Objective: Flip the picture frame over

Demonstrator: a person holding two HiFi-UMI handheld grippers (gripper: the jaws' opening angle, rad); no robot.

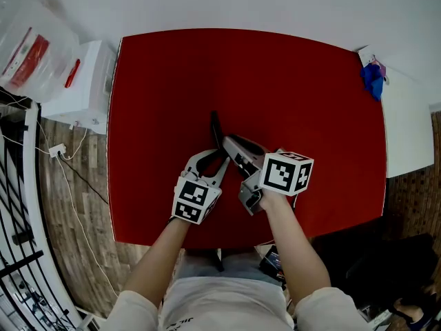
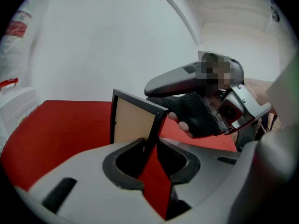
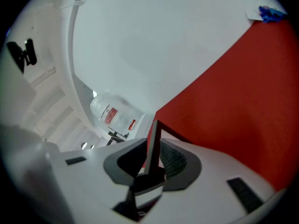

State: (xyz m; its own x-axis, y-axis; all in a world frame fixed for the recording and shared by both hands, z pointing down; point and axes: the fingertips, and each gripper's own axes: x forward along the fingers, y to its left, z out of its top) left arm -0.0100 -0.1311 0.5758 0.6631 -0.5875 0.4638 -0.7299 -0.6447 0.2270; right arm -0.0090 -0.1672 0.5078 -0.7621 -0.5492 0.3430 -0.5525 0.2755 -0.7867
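Stood on edge over the red table [image 1: 310,81], the black-rimmed, tan-faced picture frame [image 2: 133,122] runs straight away from the person, its near end pinched by both left gripper [image 2: 150,147] and right gripper [image 3: 152,155]

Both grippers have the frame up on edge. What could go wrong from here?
The left gripper and right gripper pinch only the thin rim of the picture frame, so it may swivel or slip onto the red table. The grippers sit close together and might collide as the frame turns.
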